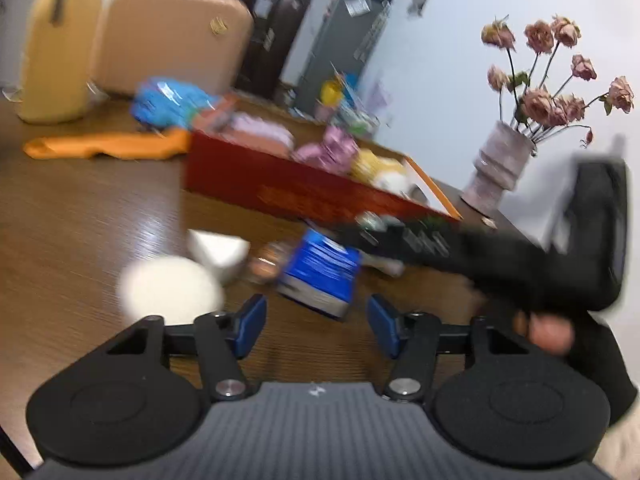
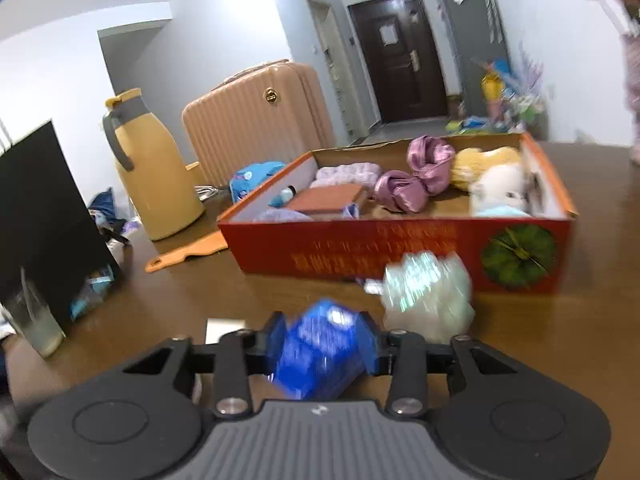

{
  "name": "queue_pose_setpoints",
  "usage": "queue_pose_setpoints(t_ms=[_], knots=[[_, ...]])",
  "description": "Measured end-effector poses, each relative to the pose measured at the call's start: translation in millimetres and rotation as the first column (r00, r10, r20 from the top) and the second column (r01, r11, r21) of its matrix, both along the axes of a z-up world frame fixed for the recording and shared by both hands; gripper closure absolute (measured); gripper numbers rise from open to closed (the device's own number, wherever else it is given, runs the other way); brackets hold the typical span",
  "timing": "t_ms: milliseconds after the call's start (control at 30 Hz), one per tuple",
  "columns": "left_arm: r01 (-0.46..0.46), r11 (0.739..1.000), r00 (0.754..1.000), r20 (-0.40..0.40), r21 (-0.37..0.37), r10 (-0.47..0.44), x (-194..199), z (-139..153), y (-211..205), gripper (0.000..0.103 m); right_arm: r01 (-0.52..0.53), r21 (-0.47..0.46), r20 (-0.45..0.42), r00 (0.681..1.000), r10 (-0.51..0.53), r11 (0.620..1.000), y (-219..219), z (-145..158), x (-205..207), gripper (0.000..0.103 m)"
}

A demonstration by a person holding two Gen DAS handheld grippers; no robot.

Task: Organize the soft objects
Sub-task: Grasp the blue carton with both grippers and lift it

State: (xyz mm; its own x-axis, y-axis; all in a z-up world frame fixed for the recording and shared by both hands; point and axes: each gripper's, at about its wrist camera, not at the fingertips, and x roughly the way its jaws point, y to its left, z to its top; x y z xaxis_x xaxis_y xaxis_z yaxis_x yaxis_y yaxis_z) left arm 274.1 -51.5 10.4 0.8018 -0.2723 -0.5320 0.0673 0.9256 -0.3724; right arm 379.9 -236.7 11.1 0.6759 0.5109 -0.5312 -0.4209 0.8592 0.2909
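Note:
My right gripper [image 2: 322, 354] is shut on a blue soft packet [image 2: 320, 356] just above the wooden table; the packet also shows in the left wrist view [image 1: 320, 270], held by the right gripper's black body [image 1: 520, 264]. My left gripper [image 1: 316, 326] is open and empty, just in front of that packet. A red cardboard box [image 2: 400, 248] stands beyond, holding purple satin pieces [image 2: 416, 176], a yellow plush [image 2: 484, 162], a white plush [image 2: 500, 192] and folded cloths. A pale green mesh puff [image 2: 428, 298] lies before the box. A white round soft thing [image 1: 172, 290] lies at left.
A yellow thermos jug [image 2: 156, 172], a peach suitcase [image 2: 256, 120] and an orange flat tool [image 2: 188, 256] stand left of the box. A vase of dried roses [image 1: 500, 168] stands at the right. A white cup [image 1: 218, 252] sits near the packet. A black panel [image 2: 44, 216] is far left.

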Motion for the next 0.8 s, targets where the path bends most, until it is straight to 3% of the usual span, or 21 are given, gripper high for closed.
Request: queue_pose_setpoints(t_ms=[133, 300, 367, 500, 600, 700, 800], knots=[[-0.050, 0.985, 0.991, -0.134, -0.165, 0.027, 39.7, -22.6, 8.5, 0.056, -0.008, -0.053, -0.057, 0.998, 0.005, 0.999, 8.9, -9.5, 40.2, 0.071], [-0.042, 0.940, 0.989, -0.150, -0.337, -0.009, 42.9, -35.8, 32.1, 0.057, -0.026, 0.021, -0.125, 0.992, 0.028, 0.999, -8.2, -18.8, 25.2, 0.085], [-0.017, 0.943, 0.987, -0.158, -0.332, -0.037, 34.2, -35.8, 33.9, 0.064, -0.011, 0.040, -0.121, 0.993, 0.016, 0.999, -18.2, -23.4, -4.3, 0.085], [0.108, 0.943, 0.967, -0.186, -0.316, -0.173, 4.7, -31.7, 26.0, 0.066, 0.071, 0.104, -0.130, 0.990, -0.057, 0.992, -40.5, -24.9, -73.0, 0.085], [0.217, 0.945, 0.951, -0.167, -0.244, -0.261, -23.2, -21.6, 16.7, 0.064, 0.099, 0.102, -0.126, 0.988, -0.086, 0.990, -50.3, -21.5, -120.0, 0.083], [0.245, 0.951, 0.956, -0.113, -0.187, -0.269, -43.8, -13.5, 13.5, 0.059, 0.101, 0.136, -0.142, 0.987, -0.081, 0.986, -61.9, -21.6, -143.3, 0.083], [0.245, 0.957, 0.959, -0.110, -0.157, -0.263, -42.7, -12.7, 7.8, 0.059, 0.101, 0.137, -0.116, 0.990, -0.085, 0.985, -65.7, -19.1, -147.4, 0.081]])
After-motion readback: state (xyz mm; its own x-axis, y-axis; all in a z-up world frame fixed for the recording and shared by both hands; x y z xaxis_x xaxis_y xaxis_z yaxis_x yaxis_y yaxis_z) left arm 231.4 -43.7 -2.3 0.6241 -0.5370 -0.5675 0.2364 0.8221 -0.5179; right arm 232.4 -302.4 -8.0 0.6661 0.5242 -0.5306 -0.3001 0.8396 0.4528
